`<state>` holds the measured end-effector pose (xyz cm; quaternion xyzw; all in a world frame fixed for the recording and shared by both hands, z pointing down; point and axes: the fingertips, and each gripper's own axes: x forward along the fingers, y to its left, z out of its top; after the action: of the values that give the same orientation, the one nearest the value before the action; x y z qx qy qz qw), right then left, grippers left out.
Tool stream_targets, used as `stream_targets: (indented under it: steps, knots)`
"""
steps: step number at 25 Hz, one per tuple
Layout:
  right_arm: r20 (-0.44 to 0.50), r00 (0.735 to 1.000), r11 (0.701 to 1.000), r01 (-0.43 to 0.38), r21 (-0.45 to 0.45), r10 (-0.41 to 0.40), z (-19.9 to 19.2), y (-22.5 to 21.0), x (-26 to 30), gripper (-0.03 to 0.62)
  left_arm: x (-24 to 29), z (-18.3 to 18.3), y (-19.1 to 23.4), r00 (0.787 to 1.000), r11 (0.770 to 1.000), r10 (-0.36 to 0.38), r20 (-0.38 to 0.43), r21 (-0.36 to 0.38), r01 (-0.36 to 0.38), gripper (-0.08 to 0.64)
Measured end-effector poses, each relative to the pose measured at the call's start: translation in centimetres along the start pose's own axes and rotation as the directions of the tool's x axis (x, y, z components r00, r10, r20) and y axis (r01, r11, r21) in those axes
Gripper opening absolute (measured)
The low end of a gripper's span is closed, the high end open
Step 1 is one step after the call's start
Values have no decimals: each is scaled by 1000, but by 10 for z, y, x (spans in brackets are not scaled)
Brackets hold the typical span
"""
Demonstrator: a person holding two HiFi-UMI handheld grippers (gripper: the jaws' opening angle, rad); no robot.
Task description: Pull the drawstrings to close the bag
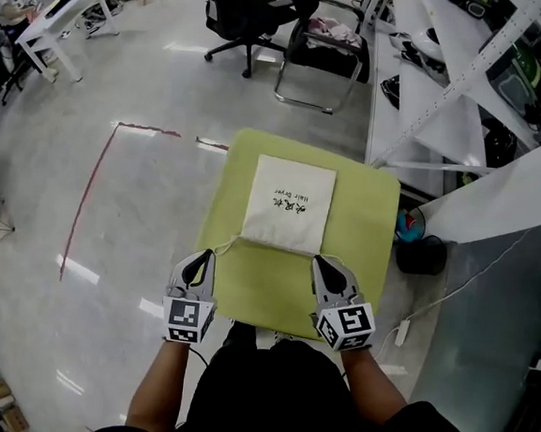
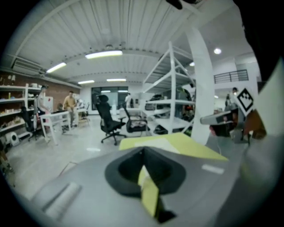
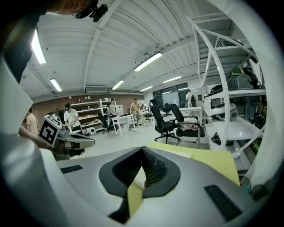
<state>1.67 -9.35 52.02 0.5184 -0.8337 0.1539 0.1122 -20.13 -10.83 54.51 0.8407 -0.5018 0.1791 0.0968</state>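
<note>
A cream drawstring bag with black print lies flat on the green table, its mouth toward me. My left gripper sits at the bag's near left corner with its jaws shut. A thin drawstring runs from that corner to its tips. My right gripper is shut at the near right corner, where the other drawstring loops by its tips. In the left gripper view the shut left gripper points over the table. In the right gripper view the right gripper is shut too; neither view shows the string clearly.
Two office chairs stand on the floor beyond the table. A white shelf rack runs along the right. A blue and a black object sit on the floor by the table's right edge. Red tape marks the floor at left.
</note>
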Motion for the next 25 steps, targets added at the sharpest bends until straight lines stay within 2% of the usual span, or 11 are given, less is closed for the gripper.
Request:
stream_targets:
  steps: [4, 9, 14, 15, 18, 21, 25]
  knots:
    - [-62, 998, 1000, 20, 18, -18, -21, 5, 17, -6, 25, -28, 5, 993, 995, -85, -79, 50, 89, 5]
    - [-105, 993, 997, 61, 40, -56, -47, 5, 22, -6, 53, -61, 1, 970, 972, -183, -161, 117, 202, 5]
    - [-151, 986, 993, 78, 85, -65, -78, 3, 21, -6, 84, -99, 0, 939, 945, -196, -282, 203, 258, 8]
    - [-157, 986, 994, 74, 86, -60, -82, 1, 22, -6, 89, -106, 0, 933, 940, -195, -303, 215, 266, 28]
    - [-175, 983, 993, 69, 91, -52, -94, -5, 26, -6, 99, -128, 2, 904, 927, -204, -375, 223, 302, 102]
    - [-192, 980, 993, 73, 89, -55, -103, -11, 29, -6, 105, -146, 5, 873, 915, -209, -442, 227, 334, 104]
    - [-196, 978, 989, 92, 120, -67, -111, -17, 36, -6, 111, -161, 7, 841, 900, -220, -494, 230, 371, 104]
